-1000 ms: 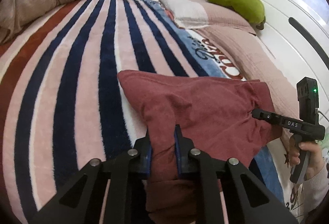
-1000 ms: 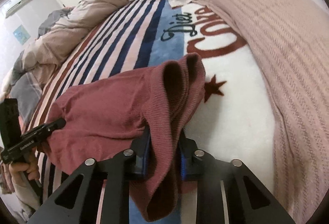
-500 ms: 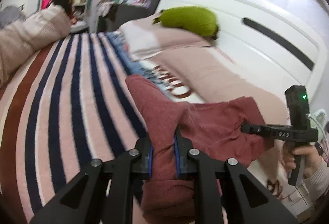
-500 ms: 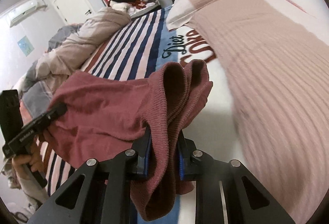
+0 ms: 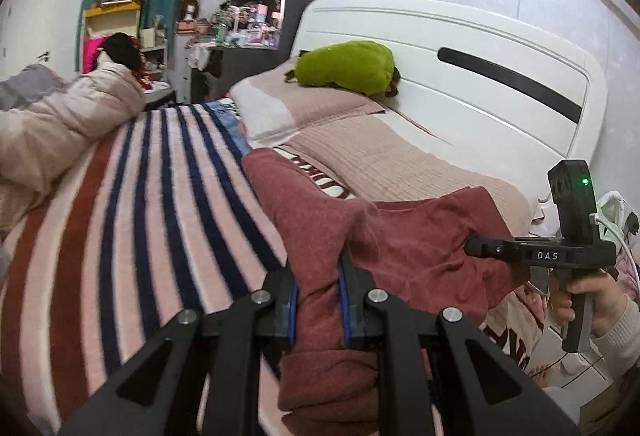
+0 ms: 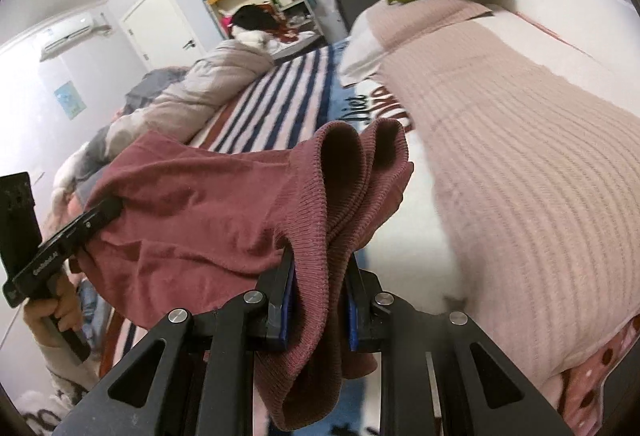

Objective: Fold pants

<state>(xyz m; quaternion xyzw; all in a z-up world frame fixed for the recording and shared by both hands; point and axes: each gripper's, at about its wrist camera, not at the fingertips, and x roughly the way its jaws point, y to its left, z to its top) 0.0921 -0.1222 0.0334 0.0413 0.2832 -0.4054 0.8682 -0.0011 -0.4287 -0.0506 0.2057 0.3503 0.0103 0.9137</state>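
Maroon pants (image 5: 404, 236) stretched mid-frame above the striped bed (image 5: 132, 204), left gripper (image 5: 319, 300) fingers clamped on one end, right gripper (image 6: 320, 296) fingers clamped on the ribbed waistband, green plush (image 5: 344, 66) on pillow (image 5: 276, 104) upper centre

White letters "DAS" show on the side of the right gripper (image 5: 476, 248), seen from the left wrist camera; a green light glows on its upright block, no text there; on the blanket (image 6: 352, 108), black script reading "Diet" peeks out beside large dark-red letters, too covered to read; small white print runs along the left gripper (image 6: 108, 212), too blurred to make out.
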